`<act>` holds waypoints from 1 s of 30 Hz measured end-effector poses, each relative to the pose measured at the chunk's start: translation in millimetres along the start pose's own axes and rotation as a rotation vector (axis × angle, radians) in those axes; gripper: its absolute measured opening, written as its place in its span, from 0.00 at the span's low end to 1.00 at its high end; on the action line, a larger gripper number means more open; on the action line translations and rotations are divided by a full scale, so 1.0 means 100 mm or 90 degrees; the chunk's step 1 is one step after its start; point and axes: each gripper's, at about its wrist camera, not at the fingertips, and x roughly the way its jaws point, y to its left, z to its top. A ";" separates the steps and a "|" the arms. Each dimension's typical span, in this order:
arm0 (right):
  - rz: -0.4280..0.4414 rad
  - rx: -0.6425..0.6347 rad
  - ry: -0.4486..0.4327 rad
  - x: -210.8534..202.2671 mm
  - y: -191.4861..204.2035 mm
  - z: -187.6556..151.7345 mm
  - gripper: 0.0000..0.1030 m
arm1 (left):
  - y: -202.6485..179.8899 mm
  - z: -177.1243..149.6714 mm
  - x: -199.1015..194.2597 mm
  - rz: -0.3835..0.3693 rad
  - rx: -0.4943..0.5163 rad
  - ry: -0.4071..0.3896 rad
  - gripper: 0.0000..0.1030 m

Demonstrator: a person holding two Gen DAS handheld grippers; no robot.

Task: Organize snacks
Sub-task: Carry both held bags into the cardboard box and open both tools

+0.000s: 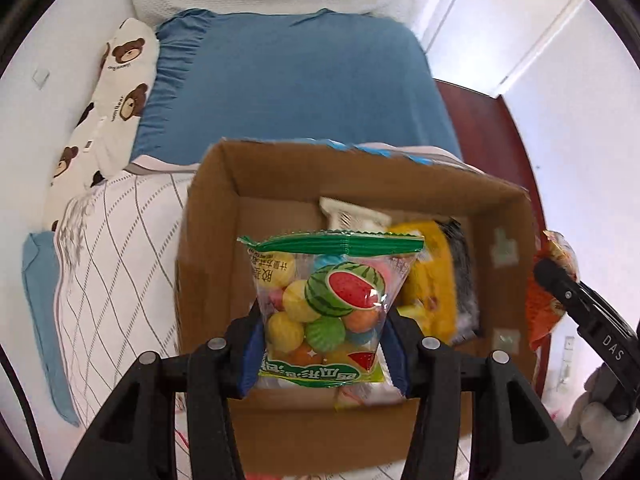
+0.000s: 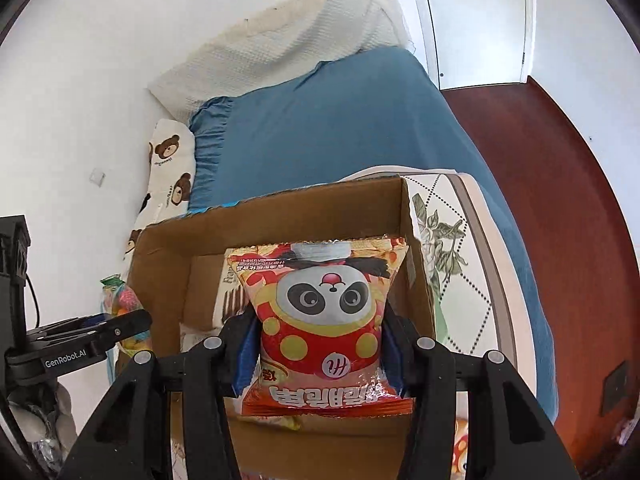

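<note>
My left gripper (image 1: 322, 344) is shut on a clear candy bag (image 1: 324, 304) with a watermelon print and a green top seal, held above an open cardboard box (image 1: 208, 264). Inside the box lie a yellow packet (image 1: 432, 280), a white packet (image 1: 352, 216) and a dark packet (image 1: 466, 272). My right gripper (image 2: 320, 354) is shut on a red and yellow panda snack bag (image 2: 324, 316), also hanging over the cardboard box (image 2: 168, 256). The right gripper (image 1: 576, 300) shows at the right edge of the left wrist view, and the left gripper (image 2: 100, 332) at the left of the right wrist view.
The box rests on a white quilt (image 1: 120, 264) on a bed with a blue sheet (image 1: 296, 80) and a bear-print pillow (image 1: 116, 92). A white wall runs along the left. A white door (image 2: 476, 20) and dark red floor (image 2: 560, 200) lie to the right.
</note>
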 end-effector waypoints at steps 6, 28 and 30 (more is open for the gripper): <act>-0.064 0.007 0.034 0.54 0.01 0.44 0.97 | 0.12 0.38 0.42 0.018 -0.022 0.028 0.56; -0.130 -0.066 0.050 0.47 0.18 -0.30 0.97 | -0.02 -0.25 0.25 0.019 0.015 -0.035 0.84; -0.134 -0.077 0.036 0.33 0.21 -0.40 0.97 | -0.03 -0.36 0.12 0.013 0.016 -0.058 0.84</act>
